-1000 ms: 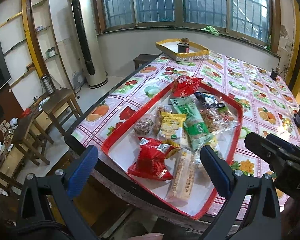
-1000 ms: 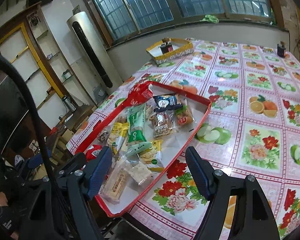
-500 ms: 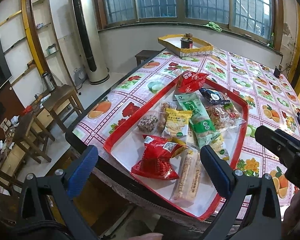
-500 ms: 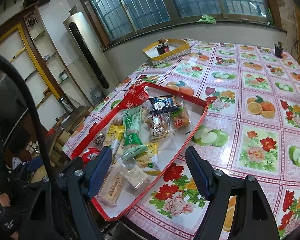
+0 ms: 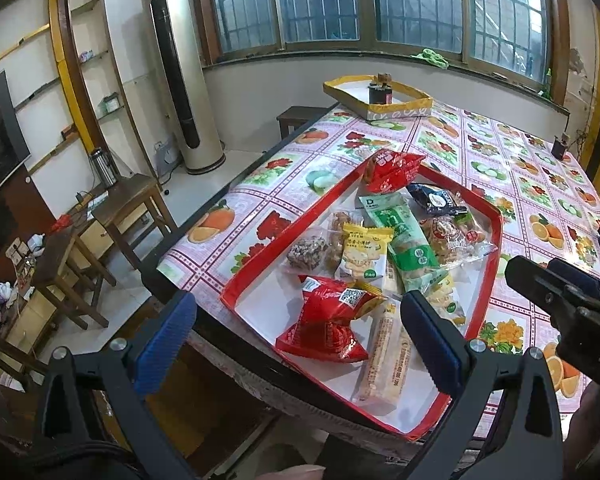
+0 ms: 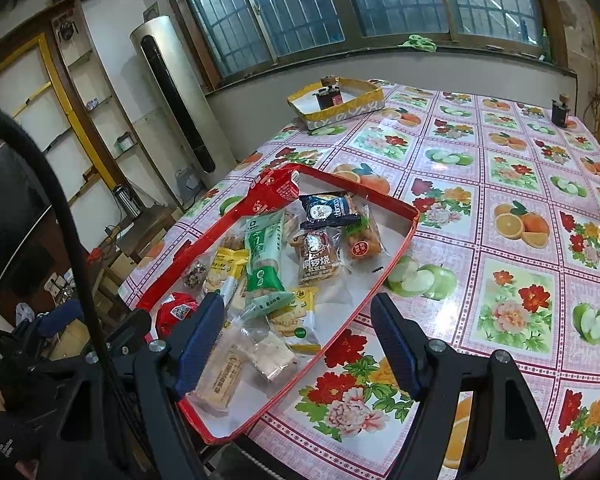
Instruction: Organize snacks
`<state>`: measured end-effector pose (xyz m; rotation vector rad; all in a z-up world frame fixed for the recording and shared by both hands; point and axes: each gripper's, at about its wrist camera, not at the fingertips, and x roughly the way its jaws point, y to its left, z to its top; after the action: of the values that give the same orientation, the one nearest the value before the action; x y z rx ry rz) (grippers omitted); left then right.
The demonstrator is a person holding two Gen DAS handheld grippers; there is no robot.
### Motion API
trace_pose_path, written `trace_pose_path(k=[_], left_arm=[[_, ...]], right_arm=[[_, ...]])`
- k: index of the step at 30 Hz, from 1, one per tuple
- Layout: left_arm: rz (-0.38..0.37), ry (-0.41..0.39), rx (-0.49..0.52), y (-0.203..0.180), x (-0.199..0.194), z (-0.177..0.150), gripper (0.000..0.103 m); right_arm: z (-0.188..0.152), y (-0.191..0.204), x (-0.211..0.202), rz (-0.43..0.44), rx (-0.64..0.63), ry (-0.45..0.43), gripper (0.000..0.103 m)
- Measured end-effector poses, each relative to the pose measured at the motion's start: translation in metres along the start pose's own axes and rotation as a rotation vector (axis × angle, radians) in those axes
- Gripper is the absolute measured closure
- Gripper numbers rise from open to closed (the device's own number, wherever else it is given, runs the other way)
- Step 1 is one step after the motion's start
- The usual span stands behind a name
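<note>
Left wrist view: snacks piled in a red tray (image 5: 496, 236) at the table's near edge.
Left gripper (image 5: 296, 340) gapes wide above a red packet (image 5: 328, 320) (nothing held); right gripper (image 6: 296, 344) likewise spread, empty, over the tray's near corner.

A table (image 6: 500, 184) with a fruit-and-flower cloth carries a red tray (image 6: 400, 248) of snacks at its near corner and a yellow tray (image 6: 340, 110) at the far edge.

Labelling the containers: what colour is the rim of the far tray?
Yellow; the far tray shows best in the right wrist view.
</note>
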<state>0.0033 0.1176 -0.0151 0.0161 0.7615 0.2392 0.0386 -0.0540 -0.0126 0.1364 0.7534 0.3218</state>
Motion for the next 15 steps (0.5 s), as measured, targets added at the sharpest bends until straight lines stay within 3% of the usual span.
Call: trace_pose_path(k=[6, 15], left_arm=[[-0.044, 0.015, -0.006, 0.0031, 0.0011, 0.0008, 0.001], [-0.029, 0.009, 0.001, 0.0010, 0.0012, 0.0055, 0.001]], right_arm=[[-0.0001, 0.0028, 0.0005, -0.031, -0.023, 0.018, 0.027], [0.0020, 0.0027, -0.0043, -0.050, -0.027, 0.005, 0.027]])
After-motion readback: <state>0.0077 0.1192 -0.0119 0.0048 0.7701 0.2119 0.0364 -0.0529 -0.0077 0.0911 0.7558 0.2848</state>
